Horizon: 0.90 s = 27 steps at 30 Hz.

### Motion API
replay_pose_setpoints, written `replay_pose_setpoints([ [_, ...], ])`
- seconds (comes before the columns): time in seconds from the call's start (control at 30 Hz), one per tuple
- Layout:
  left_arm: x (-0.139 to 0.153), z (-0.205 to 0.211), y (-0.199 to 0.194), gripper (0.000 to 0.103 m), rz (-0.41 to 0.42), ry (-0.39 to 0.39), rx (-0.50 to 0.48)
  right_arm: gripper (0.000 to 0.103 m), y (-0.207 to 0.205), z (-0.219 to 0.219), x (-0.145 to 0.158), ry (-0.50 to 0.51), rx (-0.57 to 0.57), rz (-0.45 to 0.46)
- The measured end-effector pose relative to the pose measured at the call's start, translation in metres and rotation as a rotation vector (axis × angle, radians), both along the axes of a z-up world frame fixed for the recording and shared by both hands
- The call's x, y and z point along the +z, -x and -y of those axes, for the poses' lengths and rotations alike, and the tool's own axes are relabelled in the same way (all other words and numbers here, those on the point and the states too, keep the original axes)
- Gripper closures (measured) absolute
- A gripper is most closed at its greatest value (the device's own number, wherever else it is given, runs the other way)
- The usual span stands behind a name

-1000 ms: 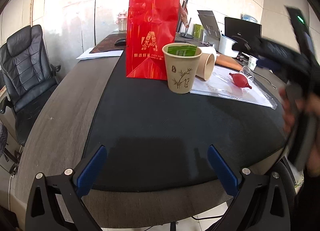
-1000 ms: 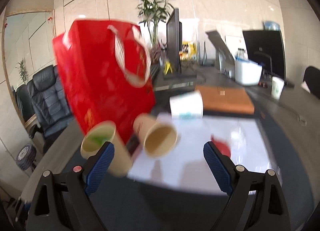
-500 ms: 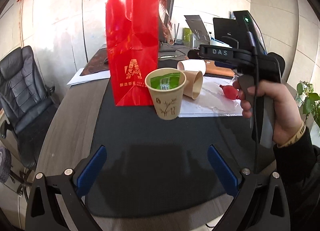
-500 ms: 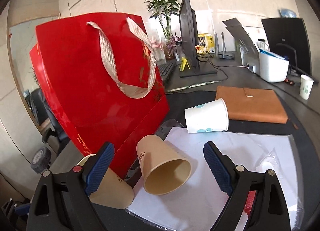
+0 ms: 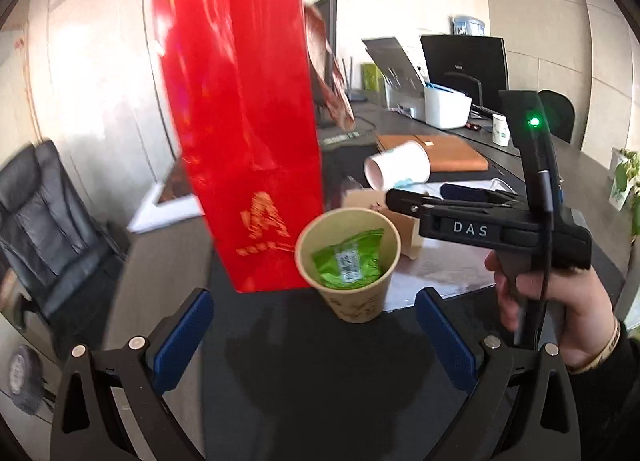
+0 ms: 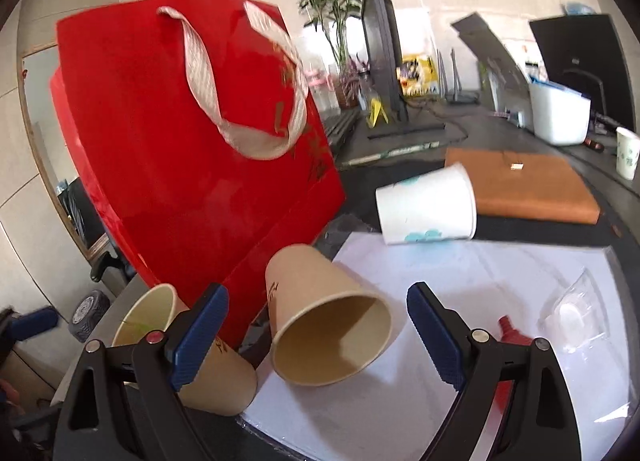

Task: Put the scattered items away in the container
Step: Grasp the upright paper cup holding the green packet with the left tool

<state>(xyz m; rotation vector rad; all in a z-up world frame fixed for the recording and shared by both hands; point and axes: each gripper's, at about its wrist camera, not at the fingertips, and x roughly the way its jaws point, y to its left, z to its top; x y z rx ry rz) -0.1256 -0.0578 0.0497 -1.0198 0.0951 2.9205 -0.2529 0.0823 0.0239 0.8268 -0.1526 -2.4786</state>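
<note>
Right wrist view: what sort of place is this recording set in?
Most likely an office: a computer monitor stands on a long desk, a black office chair sits beside it, and a brown notebook lies nearby.

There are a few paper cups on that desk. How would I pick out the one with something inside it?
Find the tall red gift bag standing on the dark desk mat. Right at its foot, on the near side, stands a tan paper cup. It is the only upright cup there, with a green packet inside; the tan cup and white cup nearby lie tipped over and empty.

Both hand-held grippers, left (image 5: 312, 337) and right (image 6: 316, 335), apparently gape empty.
</note>
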Motion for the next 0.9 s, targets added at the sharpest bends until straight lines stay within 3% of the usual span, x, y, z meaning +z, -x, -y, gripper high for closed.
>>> replay_pose_setpoints([
  [0.17, -0.021, -0.007, 0.022, 0.0, 0.067, -0.022, -0.011, 0.009, 0.004, -0.004, -0.006, -0.008, -0.021, 0.029],
  [0.3, -0.032, -0.008, 0.035, 0.0, 0.113, -0.083, -0.008, 0.009, 0.005, -0.004, -0.008, -0.022, -0.03, 0.039],
  [0.9, -0.068, -0.01, 0.086, 0.0, 0.138, -0.138, -0.003, 0.009, 0.014, 0.005, -0.017, -0.097, -0.047, 0.093],
])
